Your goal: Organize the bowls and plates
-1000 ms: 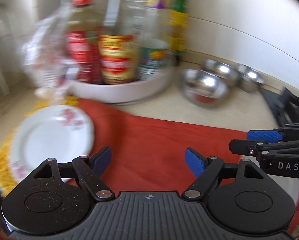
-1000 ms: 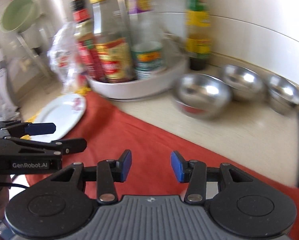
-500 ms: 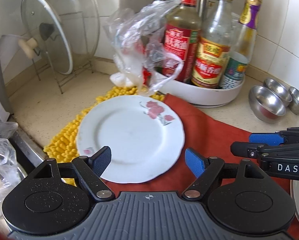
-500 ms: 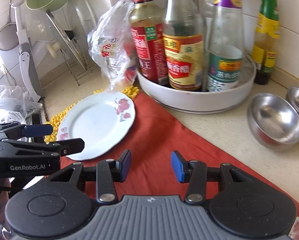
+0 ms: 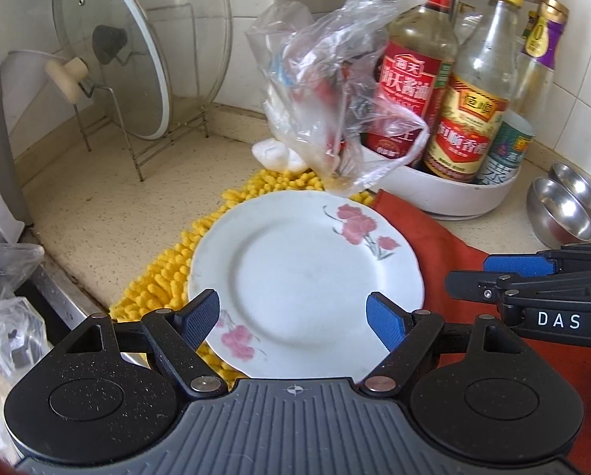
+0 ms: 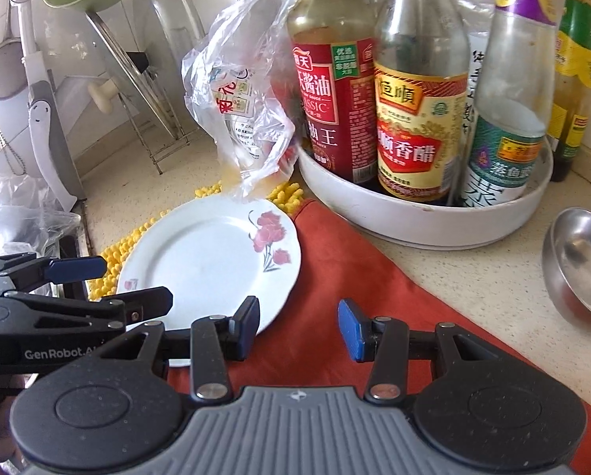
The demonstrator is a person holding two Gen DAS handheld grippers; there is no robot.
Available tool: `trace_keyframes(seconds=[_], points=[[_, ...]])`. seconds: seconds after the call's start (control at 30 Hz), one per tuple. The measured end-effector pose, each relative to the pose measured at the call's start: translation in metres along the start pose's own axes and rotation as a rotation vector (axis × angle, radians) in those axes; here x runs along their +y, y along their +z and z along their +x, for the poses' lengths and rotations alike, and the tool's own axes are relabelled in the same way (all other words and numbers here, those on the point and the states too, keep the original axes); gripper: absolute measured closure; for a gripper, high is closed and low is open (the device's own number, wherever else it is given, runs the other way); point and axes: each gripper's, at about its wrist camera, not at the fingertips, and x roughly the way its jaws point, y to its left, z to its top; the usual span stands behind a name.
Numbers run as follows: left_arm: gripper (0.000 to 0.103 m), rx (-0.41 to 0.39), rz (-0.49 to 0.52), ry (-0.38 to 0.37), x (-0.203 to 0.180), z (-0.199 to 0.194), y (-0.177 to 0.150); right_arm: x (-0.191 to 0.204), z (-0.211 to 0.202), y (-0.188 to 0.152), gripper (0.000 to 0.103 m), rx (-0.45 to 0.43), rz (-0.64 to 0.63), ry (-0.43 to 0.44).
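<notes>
A white plate with pink flowers (image 5: 307, 281) lies on the counter, partly on a yellow mat (image 5: 157, 277) and partly on a red cloth (image 5: 446, 249). My left gripper (image 5: 293, 322) is open and empty, hovering just over the plate's near edge. My right gripper (image 6: 298, 330) is open and empty over the red cloth (image 6: 355, 273), just right of the plate (image 6: 208, 265). Steel bowls (image 5: 560, 213) sit at the right; one shows in the right wrist view (image 6: 580, 265). The right gripper also shows in the left wrist view (image 5: 505, 273).
A white turntable tray (image 6: 426, 217) of sauce bottles (image 6: 414, 118) stands behind the cloth. A crumpled plastic bag (image 5: 327, 91) hangs over the plate's far edge. A wire rack with a glass lid (image 5: 109, 59) stands at the back left. The sink edge (image 5: 58, 297) is at the left.
Both views have swung left and steadied, from the steel bowls to the flowered plate. Both grippers have come nearer to the plate. Both stay open.
</notes>
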Motion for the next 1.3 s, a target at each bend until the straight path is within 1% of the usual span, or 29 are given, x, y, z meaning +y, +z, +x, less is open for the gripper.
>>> trace_keyframes(seconds=[0.33,0.6,0.93,1.0,1.1,1.2,1.3], points=[[0.016,0.026,-0.012,-0.005,0.019,0.021,0.007,0.004,0.022,0.011,0.058,0.033,0.029,-0.01],[0.016,0.061,-0.022,-0.008,0.029,0.038,0.011,0.007,0.04,0.012,0.058,0.078,0.046,0.006],[0.015,0.107,-0.044,-0.013,0.042,0.057,0.012,0.01,0.054,0.017,0.057,0.087,0.056,0.014],[0.014,0.11,-0.049,-0.023,0.044,0.06,0.012,0.01,0.057,0.018,0.055,0.088,0.05,0.022],[0.013,0.113,-0.056,-0.037,0.044,0.062,0.014,0.01,0.06,0.018,0.055,0.09,0.055,0.031],[0.013,0.112,-0.039,-0.054,0.04,0.063,0.016,0.003,0.058,0.017,0.055,0.087,0.083,0.057],[0.01,0.114,-0.035,-0.063,0.039,0.067,0.017,-0.002,0.059,0.017,0.055,0.087,0.11,0.077]])
